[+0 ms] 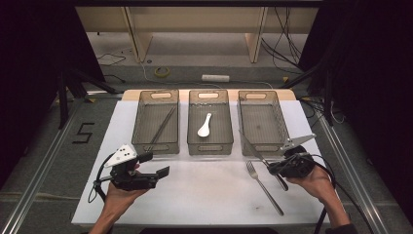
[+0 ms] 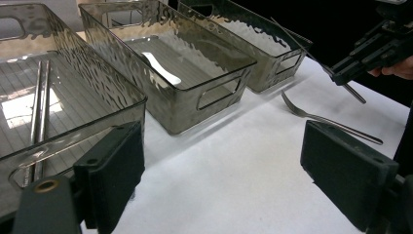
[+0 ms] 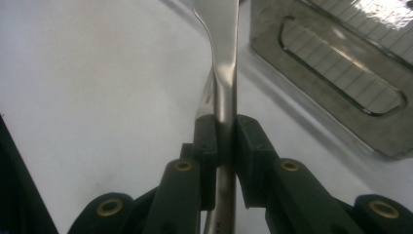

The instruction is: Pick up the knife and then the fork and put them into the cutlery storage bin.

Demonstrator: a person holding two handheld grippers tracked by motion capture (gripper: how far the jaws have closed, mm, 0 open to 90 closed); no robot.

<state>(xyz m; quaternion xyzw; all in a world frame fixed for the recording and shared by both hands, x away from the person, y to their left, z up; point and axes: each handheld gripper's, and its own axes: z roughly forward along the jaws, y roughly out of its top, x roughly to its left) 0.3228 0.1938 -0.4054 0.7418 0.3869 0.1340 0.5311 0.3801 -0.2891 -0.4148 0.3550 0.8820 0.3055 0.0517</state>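
Clamping knife between right hand-held gripper pads

Dim dark surroundings, bright white table, soft blur, bin glare

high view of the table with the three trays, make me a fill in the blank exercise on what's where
1. The right gripper is shut on a metal table ____.
2. The white ceramic spoon lies in the ____ of the three smoky clear plastic trays.
3. The pair of metal chopsticks lies in the ____ tray.
4. The silver metal fork lies on the white table top, in front of the ____ tray.

Missing words: knife; middle; left; right
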